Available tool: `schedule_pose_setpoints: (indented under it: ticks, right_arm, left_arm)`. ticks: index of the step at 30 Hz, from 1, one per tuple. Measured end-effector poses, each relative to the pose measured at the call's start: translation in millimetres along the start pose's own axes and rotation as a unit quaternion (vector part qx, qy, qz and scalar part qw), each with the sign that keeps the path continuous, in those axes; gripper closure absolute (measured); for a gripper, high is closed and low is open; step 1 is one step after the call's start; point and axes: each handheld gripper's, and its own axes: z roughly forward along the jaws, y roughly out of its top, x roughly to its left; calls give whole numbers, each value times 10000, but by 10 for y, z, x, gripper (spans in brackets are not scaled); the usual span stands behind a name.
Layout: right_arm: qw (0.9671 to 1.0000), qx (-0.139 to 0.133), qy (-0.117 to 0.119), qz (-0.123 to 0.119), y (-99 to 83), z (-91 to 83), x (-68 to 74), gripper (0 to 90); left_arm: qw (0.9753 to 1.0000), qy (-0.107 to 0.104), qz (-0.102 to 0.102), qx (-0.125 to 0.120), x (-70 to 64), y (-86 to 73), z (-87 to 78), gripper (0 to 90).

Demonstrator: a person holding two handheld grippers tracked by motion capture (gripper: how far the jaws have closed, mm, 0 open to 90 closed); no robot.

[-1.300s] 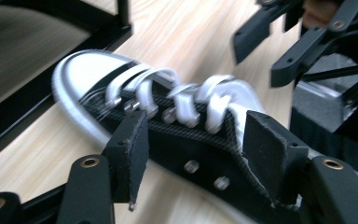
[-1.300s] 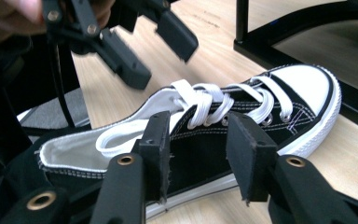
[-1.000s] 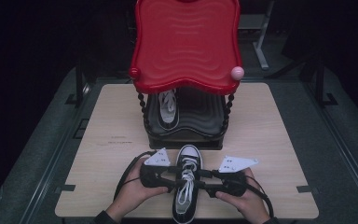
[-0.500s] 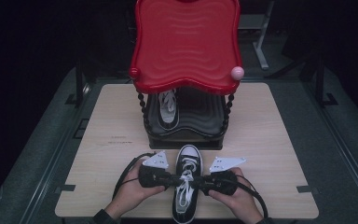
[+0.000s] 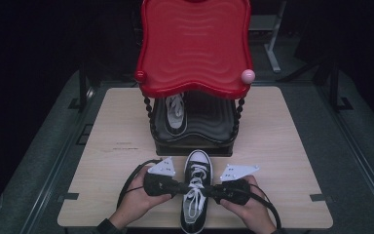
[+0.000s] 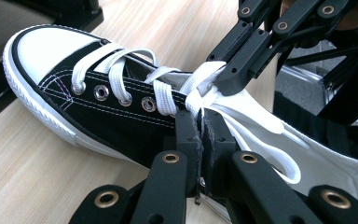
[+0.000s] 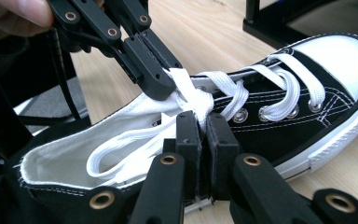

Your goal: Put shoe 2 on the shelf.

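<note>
Black canvas sneaker (image 5: 195,195) (white toe, white laces (image 6: 200,95)) lies between my left gripper (image 6: 200,133) and right gripper (image 7: 201,126), both clamped on its laces.

The high view sits above the near edge of the surface (image 5: 102,146) and looks forward and down, far enough back to take in the whole top plus the red stand (image 5: 195,46) at the back. The 2 gripper views ride low and super close, each looking along its own tool at the black sneaker (image 6: 98,100) from opposite sides. All 3 views share that sneaker, and each close-up also catches the other tool across the laces (image 7: 223,88).
</note>
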Motion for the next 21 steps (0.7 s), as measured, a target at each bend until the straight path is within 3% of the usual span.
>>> schedule_pose_setpoints:
  ticks: [14, 21]
  right_arm:
    - [9990, -380, 14, -239, 117, -326, 178, 851]
    - [9974, -569, -81, -436, 249, -488, 246, 853]
  left_arm:
    - [9989, -168, 215, -388, -184, 196, -214, 867]
    - [9975, -83, 351, -606, -233, 355, -329, 868]
